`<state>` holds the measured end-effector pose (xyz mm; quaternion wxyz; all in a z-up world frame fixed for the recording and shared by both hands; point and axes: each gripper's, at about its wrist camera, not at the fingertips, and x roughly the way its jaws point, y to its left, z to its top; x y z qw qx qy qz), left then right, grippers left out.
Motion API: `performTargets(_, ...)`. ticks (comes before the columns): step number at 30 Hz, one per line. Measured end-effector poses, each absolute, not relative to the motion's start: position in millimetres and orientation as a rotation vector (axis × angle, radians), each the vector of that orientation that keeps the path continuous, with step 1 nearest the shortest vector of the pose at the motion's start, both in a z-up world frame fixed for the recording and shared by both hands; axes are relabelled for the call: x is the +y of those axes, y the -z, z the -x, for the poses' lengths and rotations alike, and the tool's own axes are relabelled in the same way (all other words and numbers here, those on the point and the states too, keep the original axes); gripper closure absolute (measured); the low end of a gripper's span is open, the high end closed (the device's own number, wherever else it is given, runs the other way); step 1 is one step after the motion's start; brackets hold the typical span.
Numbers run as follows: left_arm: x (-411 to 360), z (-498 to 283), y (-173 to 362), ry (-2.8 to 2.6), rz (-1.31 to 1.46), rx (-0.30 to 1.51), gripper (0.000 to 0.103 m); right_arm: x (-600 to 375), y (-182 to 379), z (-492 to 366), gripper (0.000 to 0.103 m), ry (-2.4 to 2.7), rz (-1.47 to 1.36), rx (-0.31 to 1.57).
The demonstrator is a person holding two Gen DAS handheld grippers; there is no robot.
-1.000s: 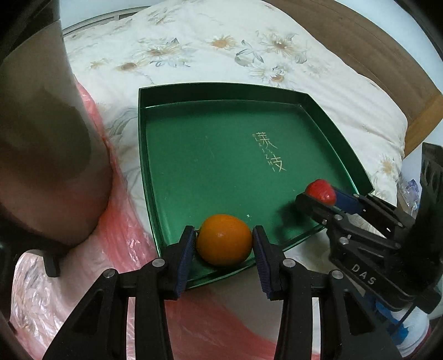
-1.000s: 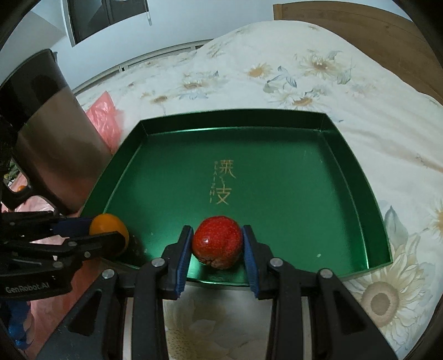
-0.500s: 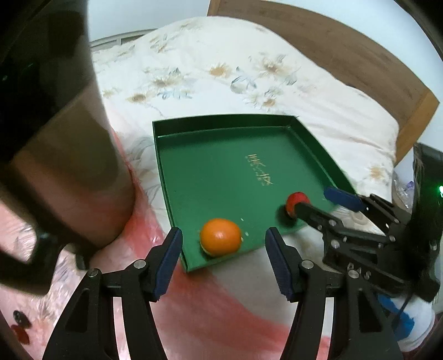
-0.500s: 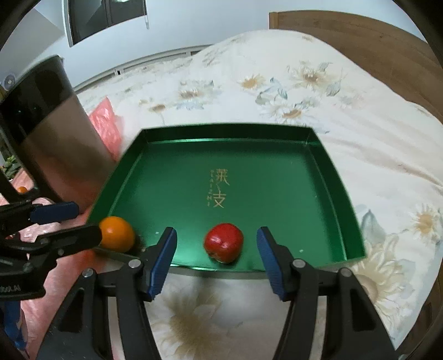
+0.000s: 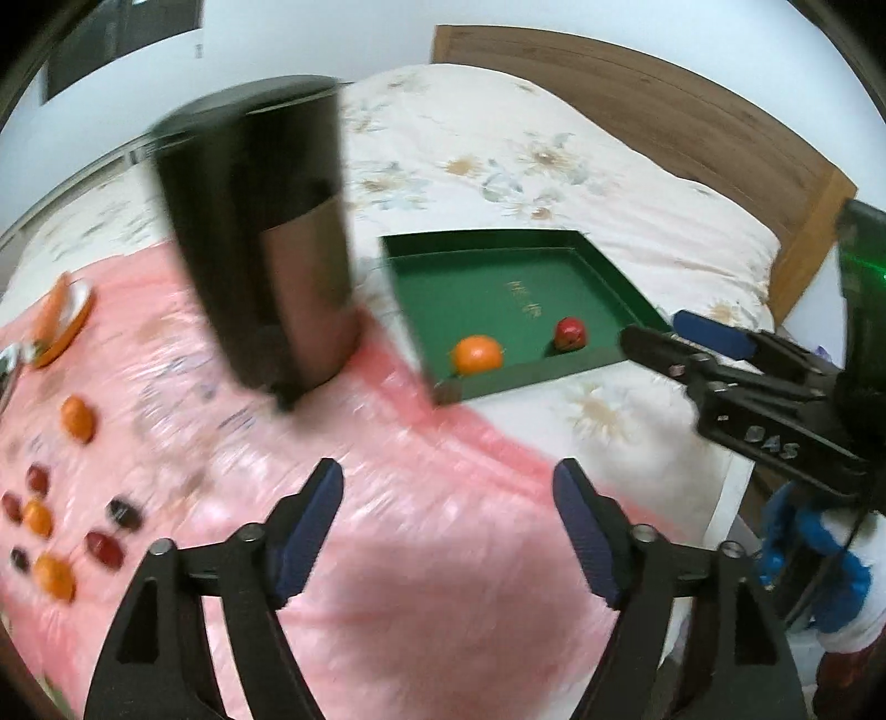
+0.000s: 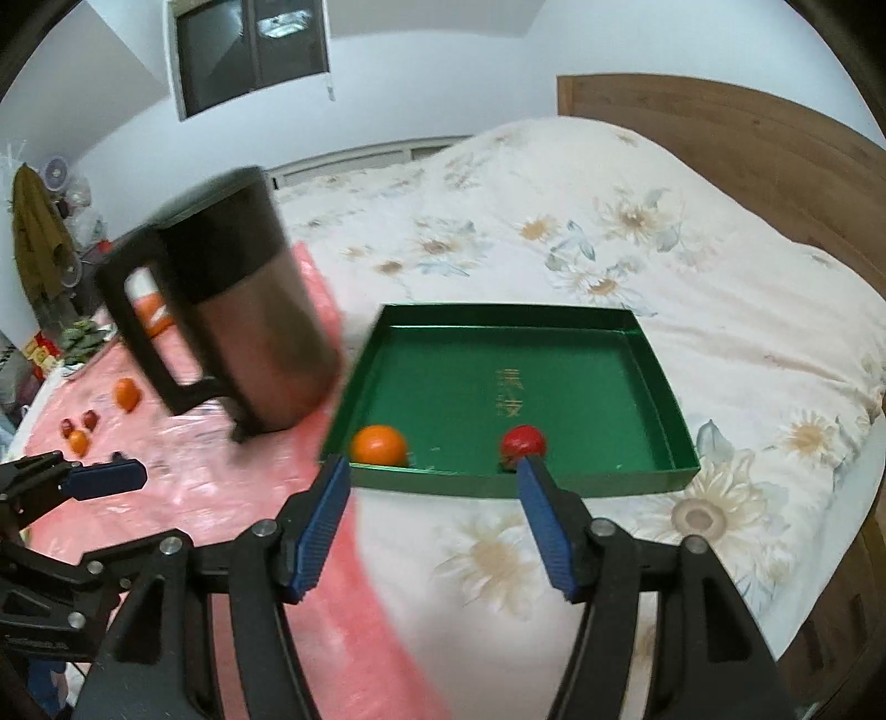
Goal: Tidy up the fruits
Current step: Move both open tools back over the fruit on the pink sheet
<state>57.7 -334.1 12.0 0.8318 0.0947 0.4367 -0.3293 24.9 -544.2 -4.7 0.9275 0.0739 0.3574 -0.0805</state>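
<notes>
You have a tall metal jug with a black top, black handle and brushed steel body [image 6: 243, 310] standing on the crinkled pink plastic sheet [image 5: 387, 554] that covers the near part of the bed; it is blurred in both views. Under the sheet lies your cream quilt printed with pale daisies [image 6: 609, 243], which runs back to the brown wooden headboard [image 6: 736, 144]. On the white wall you see a dark-framed window [image 6: 252, 52]. At the far left edge, an olive-yellow garment [image 6: 36, 243] hangs beside a small white fan [image 6: 54, 169], with cluttered items below it too small to tell.
</notes>
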Motion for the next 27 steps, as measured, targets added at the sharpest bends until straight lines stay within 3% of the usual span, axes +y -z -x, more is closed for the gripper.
performTargets(27, -83, 43, -32, 0.357, -0.156, 0.859, 0.029, -335, -58, 71, 0.013, -0.13, -0.099, 0.612)
